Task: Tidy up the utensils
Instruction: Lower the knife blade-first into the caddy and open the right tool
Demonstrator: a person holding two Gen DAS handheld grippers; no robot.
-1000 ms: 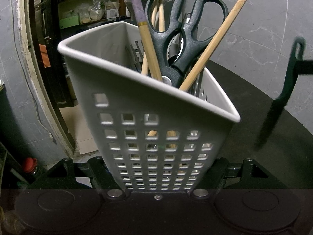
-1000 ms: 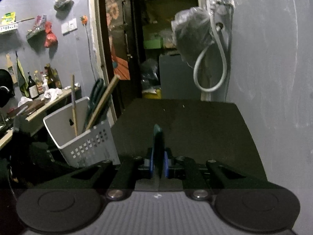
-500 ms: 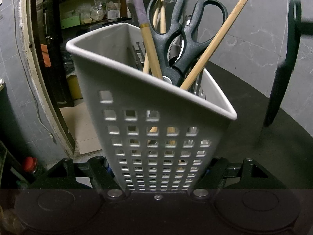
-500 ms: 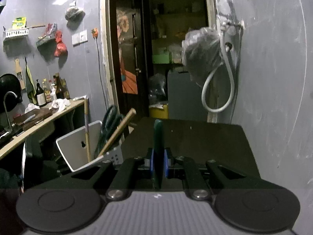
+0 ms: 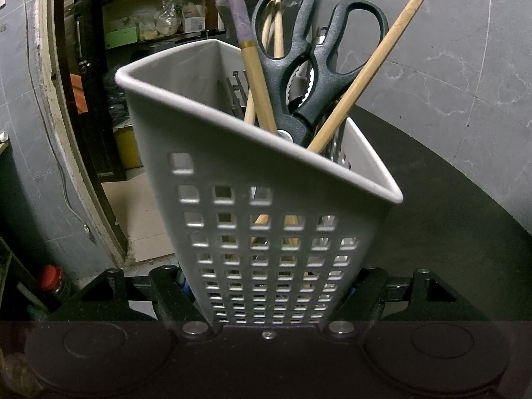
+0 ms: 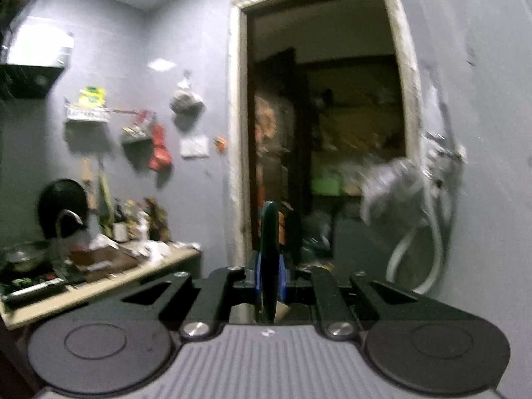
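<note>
My left gripper is shut on a white perforated utensil basket, held tilted over the dark round table. In the basket stand black-handled scissors, wooden chopsticks and a stick with a purple band. My right gripper is shut on a thin dark green utensil handle that stands upright between the blue pads. It is raised and faces the doorway; the basket and table are out of its view.
An open doorway with shelves lies ahead. A cluttered counter with bottles stands at the left. A hose and bagged tap hang on the right wall. A red-capped bottle stands low left.
My right gripper has risen and tilted up with the green-handled utensil, so the table and basket left its view. The utensil rose out of the left view. The basket shifted slightly.
</note>
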